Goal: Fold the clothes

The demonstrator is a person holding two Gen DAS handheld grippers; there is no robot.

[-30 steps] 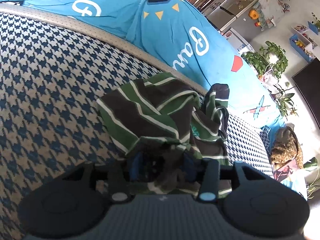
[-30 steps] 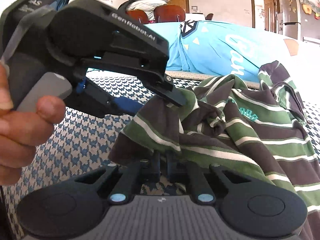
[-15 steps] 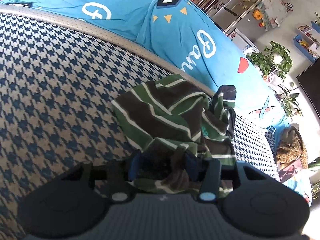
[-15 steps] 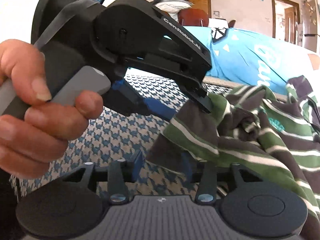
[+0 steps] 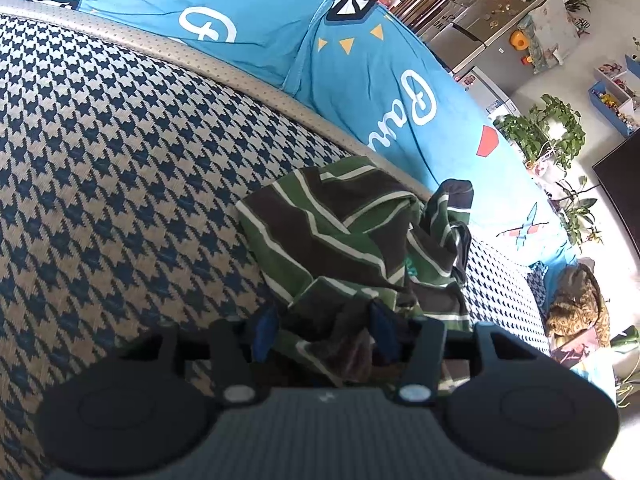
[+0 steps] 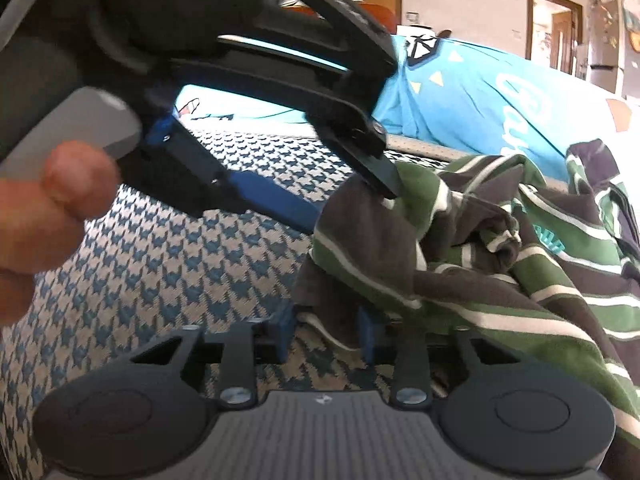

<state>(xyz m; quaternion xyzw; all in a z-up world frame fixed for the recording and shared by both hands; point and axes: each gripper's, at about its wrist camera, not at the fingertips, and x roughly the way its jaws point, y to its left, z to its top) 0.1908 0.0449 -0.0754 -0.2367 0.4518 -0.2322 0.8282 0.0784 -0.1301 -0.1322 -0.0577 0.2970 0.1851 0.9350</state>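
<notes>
Starting at the left of the right wrist view, we see a hand wrapped round the handle of the left gripper, a thumb tip pressed by its grey trigger. That gripper reaches in from the upper left, and its black upper finger and blue lower finger close on a brown fold of the striped shirt, lifting that edge off the houndstooth cover. Below, our right gripper has its blue pads spread apart, with a hanging bit of the shirt's hem between them; the pads do not press it, so we read this gripper as released.

In the left wrist view, the houndstooth cover fills the left half. To its right lies the striped shirt, green and brown with white lines, crumpled in a heap, its near edge bunched between the blue pads of the left gripper, which grasps it. Beyond the shirt, a bright blue printed sheet runs across the top. Further right we see houseplants and a fridge against the wall.
</notes>
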